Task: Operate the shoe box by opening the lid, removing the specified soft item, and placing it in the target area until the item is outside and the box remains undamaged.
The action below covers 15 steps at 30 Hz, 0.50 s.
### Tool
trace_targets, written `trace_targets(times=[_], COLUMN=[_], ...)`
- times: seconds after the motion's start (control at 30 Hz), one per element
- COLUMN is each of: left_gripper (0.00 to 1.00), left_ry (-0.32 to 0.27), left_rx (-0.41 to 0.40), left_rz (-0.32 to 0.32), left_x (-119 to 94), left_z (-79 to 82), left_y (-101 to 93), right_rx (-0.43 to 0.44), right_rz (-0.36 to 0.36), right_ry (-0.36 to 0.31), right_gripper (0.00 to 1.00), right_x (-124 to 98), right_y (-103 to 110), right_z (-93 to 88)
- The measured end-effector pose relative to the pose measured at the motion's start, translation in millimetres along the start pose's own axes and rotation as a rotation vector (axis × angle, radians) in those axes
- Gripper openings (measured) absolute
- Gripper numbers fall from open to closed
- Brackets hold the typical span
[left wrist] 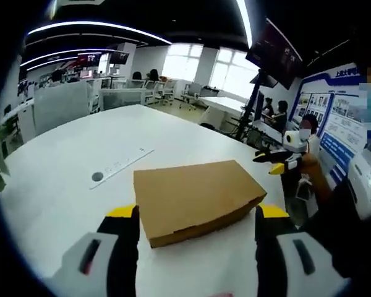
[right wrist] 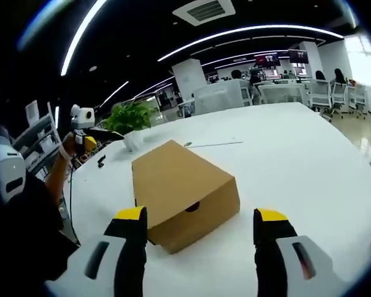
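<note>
A big white bench (left wrist: 62,185) stands in an open office. Bright windows (left wrist: 235,71), curved ceiling lights (right wrist: 247,31), white chairs (right wrist: 321,93) and a green plant (right wrist: 130,116) are behind.

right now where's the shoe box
The shoe box lies closed on the white table, just ahead of both open grippers in both views; in the right gripper view its end with the finger hole faces the camera.
</note>
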<state>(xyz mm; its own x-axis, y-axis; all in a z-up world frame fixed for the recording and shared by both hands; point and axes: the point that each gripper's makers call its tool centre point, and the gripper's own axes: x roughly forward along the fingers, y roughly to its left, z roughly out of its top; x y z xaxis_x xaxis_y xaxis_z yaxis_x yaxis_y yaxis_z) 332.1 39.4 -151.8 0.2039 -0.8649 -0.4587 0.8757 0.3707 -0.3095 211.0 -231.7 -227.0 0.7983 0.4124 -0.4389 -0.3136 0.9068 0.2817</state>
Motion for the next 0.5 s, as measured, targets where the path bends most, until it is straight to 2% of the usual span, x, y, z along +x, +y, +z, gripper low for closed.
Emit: trace_targets(times=[0.17, 0.5], left_gripper=[0.8, 0.8], left_ry=[0.001, 0.076], left_rx=[-0.028, -0.032], left_rz=[-0.012, -0.017], left_x=[0.4, 6.5], left_z=[3.2, -3.7], left_y=[4.0, 15.3], right_rx=[-0.003, 0.008], right_rz=[0.0, 0.007], right_ry=[0.008, 0.015], right_gripper=[0.72, 0.72], right_x=[1.7, 5.5], right_y=[0.4, 2.0], right_z=[-0.9, -0.2])
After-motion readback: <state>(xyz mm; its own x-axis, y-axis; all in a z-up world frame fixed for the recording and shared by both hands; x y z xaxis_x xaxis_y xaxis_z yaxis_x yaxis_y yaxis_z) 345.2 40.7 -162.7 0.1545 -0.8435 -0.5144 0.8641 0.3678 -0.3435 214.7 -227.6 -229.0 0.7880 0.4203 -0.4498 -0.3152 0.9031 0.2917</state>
